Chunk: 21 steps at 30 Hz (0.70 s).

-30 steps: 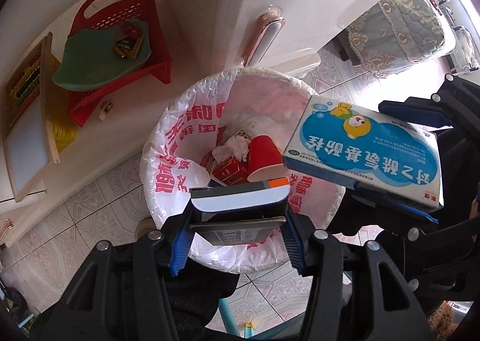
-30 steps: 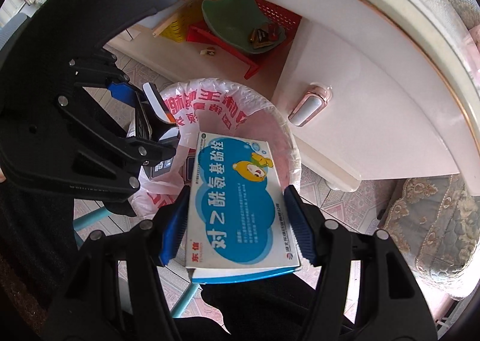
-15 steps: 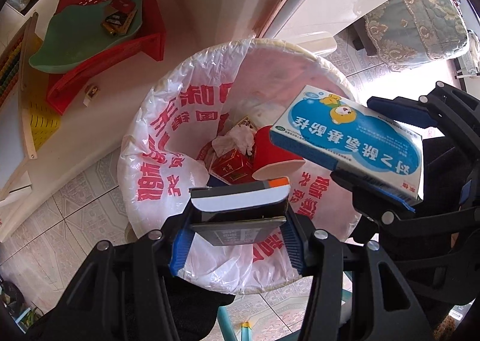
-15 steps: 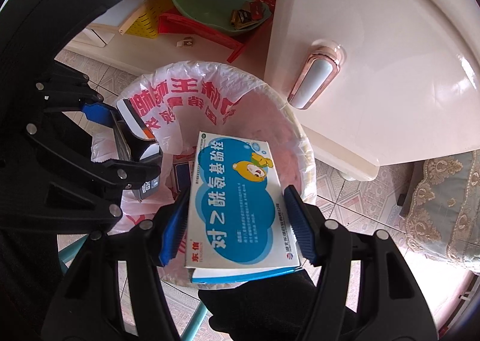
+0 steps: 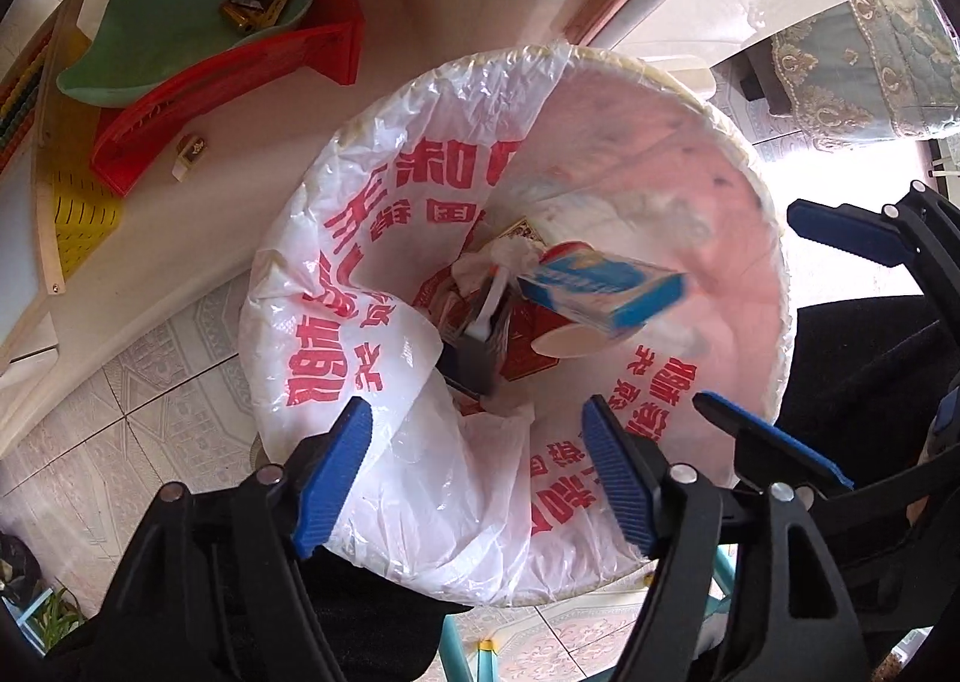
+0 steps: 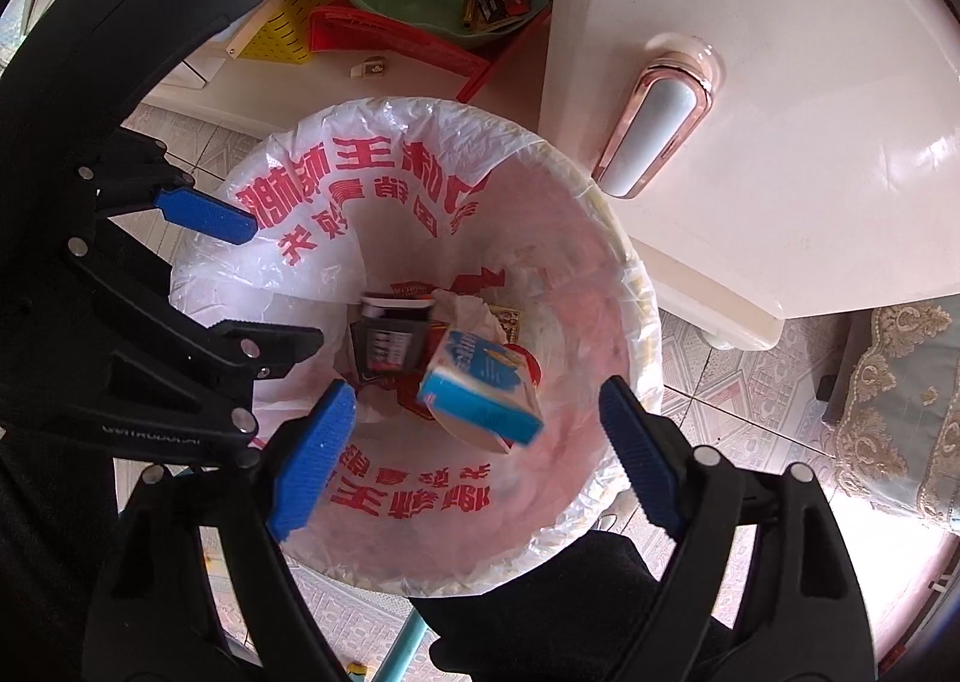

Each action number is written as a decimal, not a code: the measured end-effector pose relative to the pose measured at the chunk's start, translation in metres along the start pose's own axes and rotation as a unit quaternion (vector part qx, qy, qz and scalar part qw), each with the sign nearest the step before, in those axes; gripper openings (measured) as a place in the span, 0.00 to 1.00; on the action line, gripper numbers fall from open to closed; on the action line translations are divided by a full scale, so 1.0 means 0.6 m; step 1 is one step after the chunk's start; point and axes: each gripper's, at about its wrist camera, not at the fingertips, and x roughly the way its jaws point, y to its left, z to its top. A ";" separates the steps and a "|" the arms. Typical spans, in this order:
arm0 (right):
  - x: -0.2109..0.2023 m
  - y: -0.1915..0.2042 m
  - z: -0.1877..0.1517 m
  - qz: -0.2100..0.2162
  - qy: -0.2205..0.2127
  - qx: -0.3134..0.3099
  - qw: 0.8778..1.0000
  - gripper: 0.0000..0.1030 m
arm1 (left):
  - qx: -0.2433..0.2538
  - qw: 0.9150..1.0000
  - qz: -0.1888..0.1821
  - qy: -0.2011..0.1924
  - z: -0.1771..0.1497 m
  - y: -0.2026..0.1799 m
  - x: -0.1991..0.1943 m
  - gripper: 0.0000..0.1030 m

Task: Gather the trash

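A trash bin (image 5: 759, 190) lined with a white bag printed in red (image 6: 384, 160) stands on the tiled floor below both grippers. My left gripper (image 5: 480, 460) hangs over its near rim, jaws opening with nothing between them. A dark box (image 5: 477, 349) lies among the trash inside. My right gripper (image 6: 474, 454) is also over the bin, jaws opening and empty. The blue and white medicine box (image 6: 480, 388) is blurred in mid-fall inside the bin, also the medicine box (image 5: 600, 286) in the left wrist view. The right gripper (image 5: 804, 346) shows there at the right edge.
A white cabinet with a rose-gold handle (image 6: 654, 124) stands right behind the bin. A red basket (image 5: 240, 64) with a green dish (image 5: 162, 28) sits on a low shelf to the left. A patterned cloth (image 6: 900, 400) hangs at the right. Red cartons and a red cup lie in the bin.
Both grippers sank toward the bin and their jaws spread. The dark box left the left gripper and the medicine box left the right gripper; both dropped into the bin.
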 end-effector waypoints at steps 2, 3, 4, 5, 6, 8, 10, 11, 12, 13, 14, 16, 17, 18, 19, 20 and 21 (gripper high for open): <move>0.000 -0.002 0.000 0.002 -0.001 0.004 1.000 0.79 | 0.000 1.000 0.004 0.002 0.000 0.001 0.002 0.73; 0.000 -0.003 0.000 0.004 -0.001 0.005 1.000 0.79 | -0.002 1.000 0.002 0.004 0.000 0.002 0.003 0.73; -0.001 -0.002 -0.001 0.003 -0.001 0.006 1.000 0.79 | -0.004 1.000 0.003 0.005 0.000 0.003 0.004 0.73; -0.001 -0.003 -0.001 0.002 -0.002 0.007 1.000 0.79 | -0.004 1.000 0.005 0.005 -0.001 0.004 0.004 0.73; 0.000 -0.003 -0.001 0.003 -0.001 0.008 1.000 0.79 | -0.004 1.000 0.008 0.004 -0.002 0.004 0.004 0.73; -0.001 -0.003 -0.001 0.005 -0.001 0.010 1.000 0.79 | -0.005 1.000 0.011 0.002 -0.002 0.004 0.002 0.73; -0.001 -0.002 -0.002 0.006 0.001 0.012 1.000 0.79 | -0.006 1.000 0.010 0.000 -0.003 0.004 0.001 0.74; -0.001 -0.002 -0.003 0.007 0.002 0.013 1.000 0.79 | -0.007 1.000 0.011 0.000 -0.004 0.003 0.001 0.74; 0.000 -0.001 -0.003 0.009 0.004 0.015 1.000 0.79 | -0.007 1.000 0.012 0.000 -0.004 0.002 0.001 0.75; 0.000 -0.001 -0.005 0.010 0.006 0.019 1.000 0.79 | -0.008 1.000 0.013 0.001 -0.005 0.001 0.001 0.75; 0.000 -0.001 -0.007 0.011 0.008 0.022 1.000 0.79 | -0.008 1.000 0.014 0.000 -0.006 -0.001 0.001 0.75; 0.000 -0.001 -0.011 0.014 0.013 0.031 0.999 0.79 | -0.007 1.000 0.016 -0.001 -0.009 -0.003 0.000 0.75; 0.000 -0.001 -0.013 0.014 0.016 0.036 0.999 0.79 | -0.007 1.000 0.018 0.000 -0.011 -0.005 0.000 0.75; 0.000 -0.001 -0.014 0.015 0.020 0.041 0.999 0.80 | -0.008 1.000 0.019 -0.001 -0.013 -0.006 -0.001 0.75; -0.001 -0.001 -0.016 0.016 0.023 0.047 0.999 0.80 | -0.009 1.000 0.021 -0.004 -0.015 -0.007 -0.003 0.75; -0.004 -0.001 -0.018 0.016 0.025 0.053 0.998 0.80 | -0.011 1.000 0.023 -0.006 -0.017 -0.008 -0.005 0.75; -0.007 -0.001 -0.020 0.016 0.024 0.059 0.998 0.80 | -0.013 1.000 0.024 -0.009 -0.019 -0.009 -0.008 0.75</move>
